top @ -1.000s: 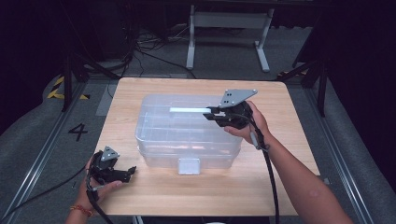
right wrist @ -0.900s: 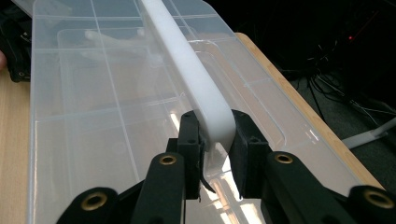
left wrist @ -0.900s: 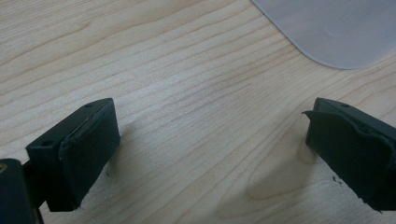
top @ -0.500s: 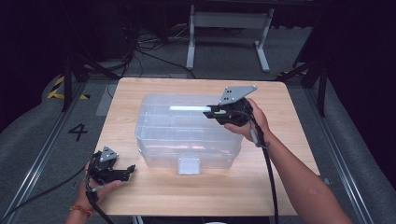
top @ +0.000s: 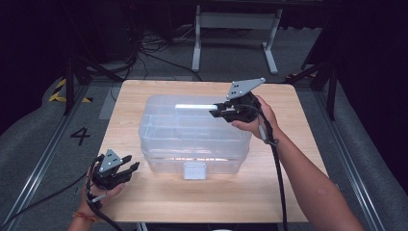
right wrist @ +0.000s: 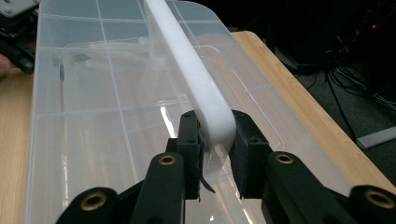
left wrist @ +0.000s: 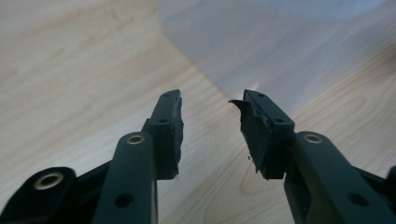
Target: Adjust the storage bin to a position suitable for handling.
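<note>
A clear plastic compartment box (top: 192, 139) sits in the middle of the wooden table (top: 288, 183). A white bar handle (top: 195, 107) runs along its top. My right gripper (top: 214, 111) is shut on the right end of this handle (right wrist: 187, 70), with its pads pressed on both sides (right wrist: 215, 135). The box's divided lid (right wrist: 93, 93) spreads out below. My left gripper (top: 131, 163) rests low near the front left corner of the table, open with nothing between its fingers (left wrist: 210, 100), pointing at the box's wall (left wrist: 280, 42).
A grey latch (top: 194, 170) sits on the box's front wall. Bare wood (left wrist: 70, 70) lies around the left gripper. Behind the table stand a metal frame (top: 231, 29) and cables on the dark floor.
My right gripper has risen slightly with the white handle in its jaws. The left gripper has stayed where it was.
</note>
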Demonstrator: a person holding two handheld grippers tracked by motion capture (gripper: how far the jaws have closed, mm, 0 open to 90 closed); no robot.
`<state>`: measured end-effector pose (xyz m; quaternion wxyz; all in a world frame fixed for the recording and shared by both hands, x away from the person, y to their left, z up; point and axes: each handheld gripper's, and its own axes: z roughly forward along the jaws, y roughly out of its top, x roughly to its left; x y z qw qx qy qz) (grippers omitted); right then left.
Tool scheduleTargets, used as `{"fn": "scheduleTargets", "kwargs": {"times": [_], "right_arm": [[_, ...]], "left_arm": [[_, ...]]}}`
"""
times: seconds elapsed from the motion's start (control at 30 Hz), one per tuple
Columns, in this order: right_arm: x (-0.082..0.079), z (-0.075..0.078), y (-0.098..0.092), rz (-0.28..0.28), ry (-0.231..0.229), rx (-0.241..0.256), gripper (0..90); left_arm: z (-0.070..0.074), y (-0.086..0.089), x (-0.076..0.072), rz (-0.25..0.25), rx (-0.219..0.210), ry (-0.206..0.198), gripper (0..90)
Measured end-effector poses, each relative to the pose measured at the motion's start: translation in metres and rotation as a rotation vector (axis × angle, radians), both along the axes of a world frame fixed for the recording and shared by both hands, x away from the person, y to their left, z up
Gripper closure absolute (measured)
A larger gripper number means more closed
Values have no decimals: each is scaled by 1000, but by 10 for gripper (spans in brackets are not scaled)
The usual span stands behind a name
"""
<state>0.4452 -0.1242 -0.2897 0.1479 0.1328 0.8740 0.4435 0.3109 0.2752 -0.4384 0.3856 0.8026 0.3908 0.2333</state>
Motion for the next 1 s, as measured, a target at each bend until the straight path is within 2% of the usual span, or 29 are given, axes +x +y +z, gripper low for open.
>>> {"fn": "scheduleTargets", "kwargs": {"times": [0.07, 0.1, 0.23, 0.33, 0.4, 0.43, 0.57, 0.77, 0.87, 0.9, 1.0], "right_arm": [[1, 0, 0, 7, 1, -1, 760], [1, 0, 0, 7, 1, -1, 760], [3, 2, -1, 4, 9, 7, 759], [5, 3, -1, 3, 12, 11, 757], [5, 3, -1, 5, 12, 12, 757], [6, 3, -1, 6, 13, 13, 757], [8, 5, -1, 5, 13, 15, 753], [10, 8, 1, -7, 1, 6, 750], [12, 9, 1, -5, 6, 3, 750], [13, 10, 1, -1, 10, 1, 748], [13, 10, 1, -5, 5, -3, 739]], "left_arm": [[9, -3, -2, -21, -19, -19, 646], [9, -3, -2, -21, -19, -19, 655], [27, -7, -3, -45, -31, -67, 705], [33, -8, -2, -57, -52, -81, 734], [38, -11, -2, -70, -51, -95, 756], [39, -13, -2, -78, -54, -93, 775], [42, -24, 1, -108, -15, -91, 819], [45, -28, 1, -134, -27, -89, 870], [45, -29, 2, -134, -28, -90, 872], [45, -29, 2, -132, -45, -84, 879], [46, -29, 3, -129, -40, -86, 884]]}}
